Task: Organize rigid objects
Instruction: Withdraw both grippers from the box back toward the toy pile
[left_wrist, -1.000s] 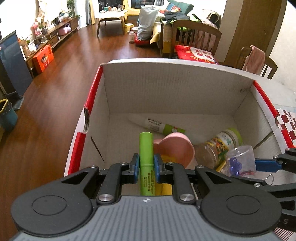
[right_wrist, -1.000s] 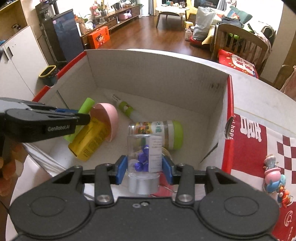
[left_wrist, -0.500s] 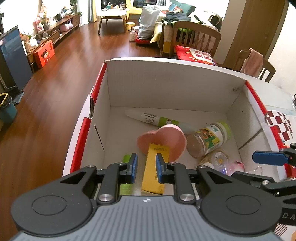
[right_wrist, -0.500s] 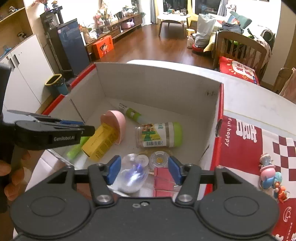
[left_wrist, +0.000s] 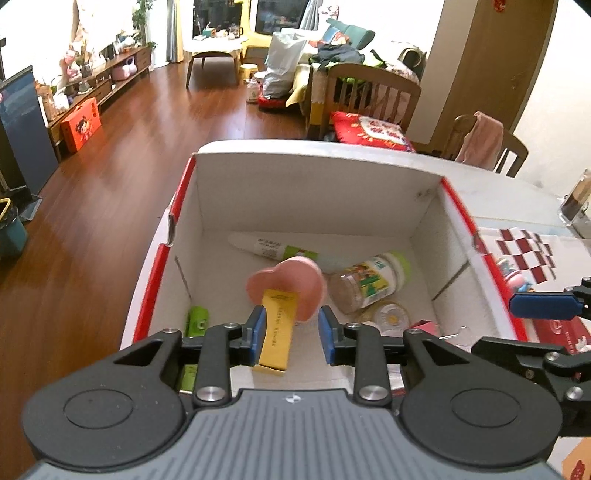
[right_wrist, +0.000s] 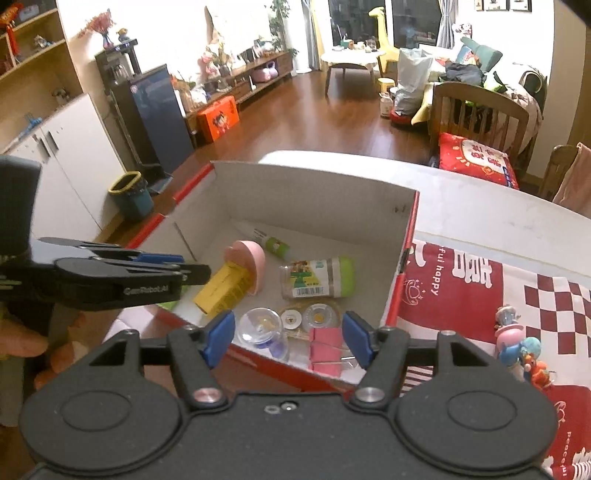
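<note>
A white cardboard box with red rims (left_wrist: 314, 192) (right_wrist: 317, 199) holds a yellow carton (left_wrist: 277, 328) (right_wrist: 221, 288), a pink heart-shaped case (left_wrist: 291, 284) (right_wrist: 253, 258), a green-capped jar (left_wrist: 369, 284) (right_wrist: 317, 282), a white and green tube (left_wrist: 269, 247) (right_wrist: 269, 240), a green tube (left_wrist: 197, 321) and a clear container with purple bits (right_wrist: 264, 332). My left gripper (left_wrist: 291, 336) is open and empty above the box's near edge. My right gripper (right_wrist: 290, 338) is open and empty above the clear container.
Pink clips (right_wrist: 325, 350) and round discs (right_wrist: 306, 317) lie in the box's near corner. A small toy figure (right_wrist: 517, 343) stands on the red checked cloth (right_wrist: 498, 288) right of the box. The wooden floor drops away to the left.
Both grippers opened and pulled back and up from the box. The green tube and the clear container, held a second ago, now lie in the box.
</note>
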